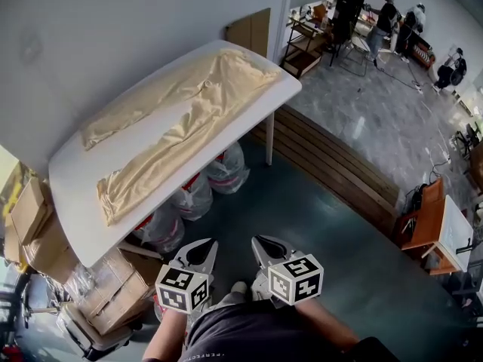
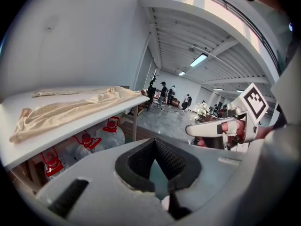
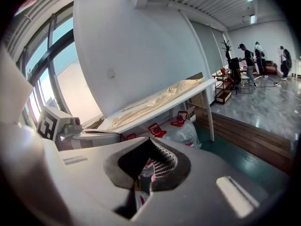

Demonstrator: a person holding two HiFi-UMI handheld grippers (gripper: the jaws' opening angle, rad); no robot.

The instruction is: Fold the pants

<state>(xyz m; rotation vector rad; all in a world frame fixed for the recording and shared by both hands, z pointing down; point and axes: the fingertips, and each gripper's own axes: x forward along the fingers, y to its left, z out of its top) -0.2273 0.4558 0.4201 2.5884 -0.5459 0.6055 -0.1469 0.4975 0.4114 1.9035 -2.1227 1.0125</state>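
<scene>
Big open workshop floor, white table (image 1: pixel 75 194) off at my 11 o'clock against the wall. My left gripper (image 1: pixel 201 244) and right gripper (image 1: pixel 264 246) are both clamped fully shut on nothing, side by side low in front of me, well apart from the table. The pants (image 1: pixel 185 119) lie flat up there, waist toward 1 o'clock, legs splayed toward 8. My worries: reach in with the jaws shut and I'd just bunch the fabric. The near leg's hem sits close to the edge and could slide off. Also, water jugs (image 1: pixel 192 196) and boxes (image 1: pixel 113 289) underneath to kick.
</scene>
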